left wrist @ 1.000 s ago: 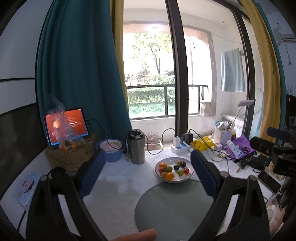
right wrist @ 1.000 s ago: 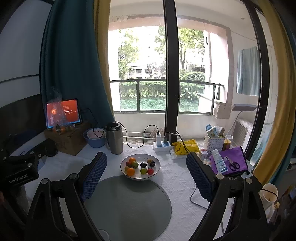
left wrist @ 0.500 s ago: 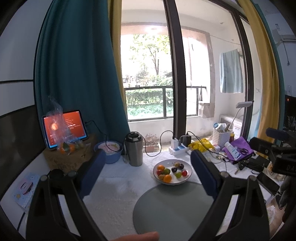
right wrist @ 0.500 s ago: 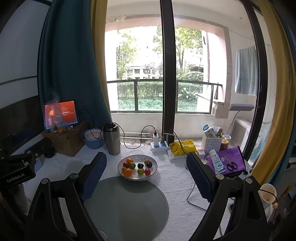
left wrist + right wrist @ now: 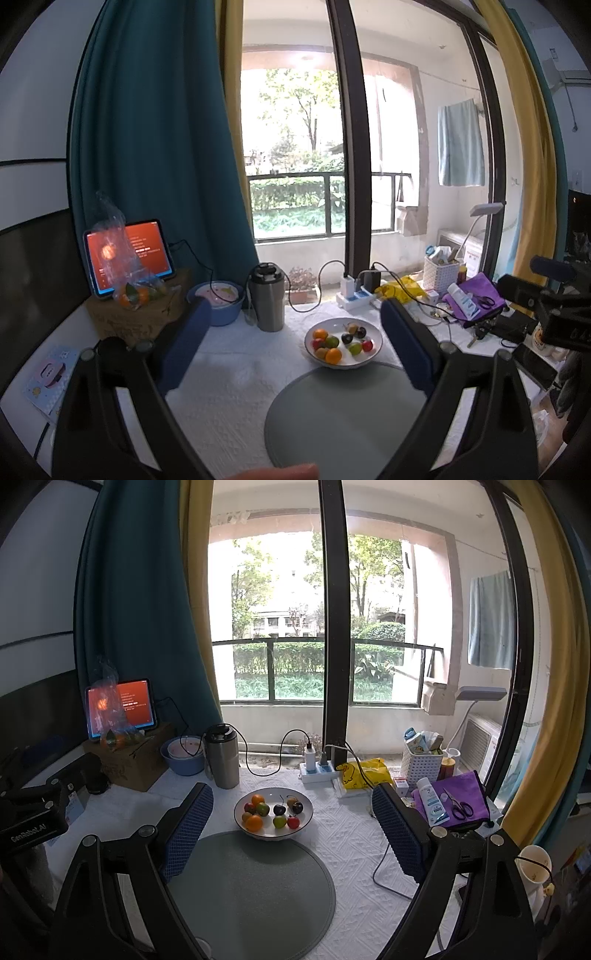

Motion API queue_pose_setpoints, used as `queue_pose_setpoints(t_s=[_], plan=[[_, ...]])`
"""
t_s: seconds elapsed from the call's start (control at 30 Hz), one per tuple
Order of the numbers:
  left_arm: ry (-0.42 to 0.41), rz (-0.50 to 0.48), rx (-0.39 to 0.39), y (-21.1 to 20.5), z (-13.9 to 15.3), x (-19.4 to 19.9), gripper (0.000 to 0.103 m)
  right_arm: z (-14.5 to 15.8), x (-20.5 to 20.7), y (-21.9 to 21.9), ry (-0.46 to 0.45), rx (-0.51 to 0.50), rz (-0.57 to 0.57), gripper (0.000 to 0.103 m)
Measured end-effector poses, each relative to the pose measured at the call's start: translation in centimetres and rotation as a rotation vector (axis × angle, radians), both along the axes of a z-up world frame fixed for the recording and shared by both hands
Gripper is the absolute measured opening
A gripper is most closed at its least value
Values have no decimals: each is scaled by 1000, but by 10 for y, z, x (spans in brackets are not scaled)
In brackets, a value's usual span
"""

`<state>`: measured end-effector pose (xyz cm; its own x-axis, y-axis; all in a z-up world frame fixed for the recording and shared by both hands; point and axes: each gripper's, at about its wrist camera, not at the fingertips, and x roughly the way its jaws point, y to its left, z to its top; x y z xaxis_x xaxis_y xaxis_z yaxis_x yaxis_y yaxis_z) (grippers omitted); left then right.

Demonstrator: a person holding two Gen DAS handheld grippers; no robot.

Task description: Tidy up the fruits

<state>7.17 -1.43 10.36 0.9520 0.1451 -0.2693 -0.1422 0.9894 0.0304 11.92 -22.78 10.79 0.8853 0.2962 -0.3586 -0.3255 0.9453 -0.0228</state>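
A white bowl [image 5: 373, 350] [image 5: 303, 819] of small fruits stands on the white tablecloth: oranges [image 5: 333, 355] [image 5: 254, 822], green, red and dark ones. In front of it lies a bare round grey-green mat [image 5: 343, 413] [image 5: 251, 886]. My left gripper [image 5: 294, 305] hangs open above the near table, left of the bowl, nothing between its blue pads. My right gripper [image 5: 291, 790] is open too, with the bowl seen between its pads but well beyond them. Each gripper's black body shows at the edge of the other's view.
A steel flask [image 5: 221, 757], a blue basin [image 5: 183, 755], a cardboard box [image 5: 129, 764] with a bag of oranges [image 5: 114, 738] and a tablet stand at the back left. A power strip [image 5: 317, 770], white basket [image 5: 421, 760] and purple cloth with scissors [image 5: 461, 805] crowd the right.
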Motion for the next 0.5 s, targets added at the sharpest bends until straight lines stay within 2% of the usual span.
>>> queue_pose_setpoints(t_s=[0.5], plan=[[0, -5, -10, 2, 2, 1, 94, 0, 0, 0, 0, -5, 1, 90]])
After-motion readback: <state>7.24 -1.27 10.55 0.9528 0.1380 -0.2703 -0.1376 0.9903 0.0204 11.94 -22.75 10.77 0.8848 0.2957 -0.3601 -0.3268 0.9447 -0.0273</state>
